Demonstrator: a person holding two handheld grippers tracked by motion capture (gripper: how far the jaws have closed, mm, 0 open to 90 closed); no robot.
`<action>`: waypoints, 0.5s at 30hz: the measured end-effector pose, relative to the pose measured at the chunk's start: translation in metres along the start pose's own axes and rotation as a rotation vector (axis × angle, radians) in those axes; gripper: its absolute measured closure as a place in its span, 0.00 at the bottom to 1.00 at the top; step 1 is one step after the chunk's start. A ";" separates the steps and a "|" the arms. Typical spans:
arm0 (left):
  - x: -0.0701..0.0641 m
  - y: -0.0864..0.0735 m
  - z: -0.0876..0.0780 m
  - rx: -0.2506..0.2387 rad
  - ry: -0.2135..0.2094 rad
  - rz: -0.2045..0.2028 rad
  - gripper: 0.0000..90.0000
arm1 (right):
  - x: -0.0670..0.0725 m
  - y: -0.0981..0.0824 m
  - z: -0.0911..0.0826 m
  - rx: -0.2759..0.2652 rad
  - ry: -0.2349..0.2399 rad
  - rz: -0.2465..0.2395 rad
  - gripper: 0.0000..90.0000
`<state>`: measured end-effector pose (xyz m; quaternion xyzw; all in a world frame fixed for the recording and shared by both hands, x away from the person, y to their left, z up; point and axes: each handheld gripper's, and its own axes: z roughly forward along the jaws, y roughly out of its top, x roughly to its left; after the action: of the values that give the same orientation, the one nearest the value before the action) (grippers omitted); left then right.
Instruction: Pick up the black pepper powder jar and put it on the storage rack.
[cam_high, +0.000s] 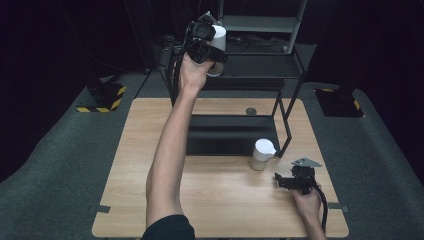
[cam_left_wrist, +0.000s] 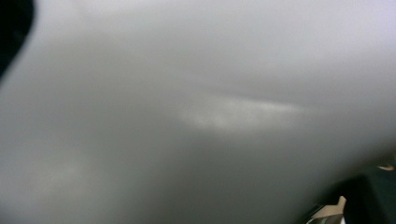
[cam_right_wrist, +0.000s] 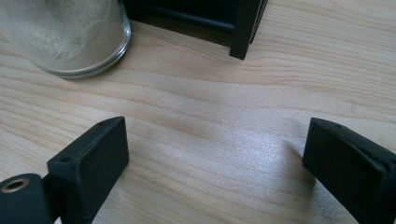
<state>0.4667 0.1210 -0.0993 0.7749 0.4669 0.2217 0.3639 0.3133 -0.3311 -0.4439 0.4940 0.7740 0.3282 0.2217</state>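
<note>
High view: white jar (cam_high: 218, 40) in left tongs (cam_high: 212, 52), no legible label.

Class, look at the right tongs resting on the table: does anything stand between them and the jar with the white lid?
Nothing visible does. The right tongs stand open, with bare table between them and the jar; the rack leg stands beside that path.

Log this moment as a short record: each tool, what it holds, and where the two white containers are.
left tool: raised at the upper shelf of the black rack, shut on a white container
left tool view: blurred white surface right up against the camera
right tool: low over the wooden table, jaws open, nothing between them
second container: white lid, glass base, upright on the table beside the rack's leg
</note>
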 end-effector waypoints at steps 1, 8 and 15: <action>0.000 0.000 0.000 0.000 0.000 0.001 0.34 | 0.000 0.000 0.000 0.000 0.000 0.000 0.07; -0.004 -0.002 -0.003 -0.011 0.003 0.017 0.21 | 0.000 0.000 0.000 0.000 0.001 0.000 0.07; -0.006 -0.008 -0.009 -0.015 0.019 0.014 0.06 | 0.000 0.000 0.000 0.001 0.000 0.001 0.07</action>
<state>0.4535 0.1211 -0.0999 0.7732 0.4632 0.2353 0.3637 0.3134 -0.3310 -0.4437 0.4946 0.7738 0.3281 0.2211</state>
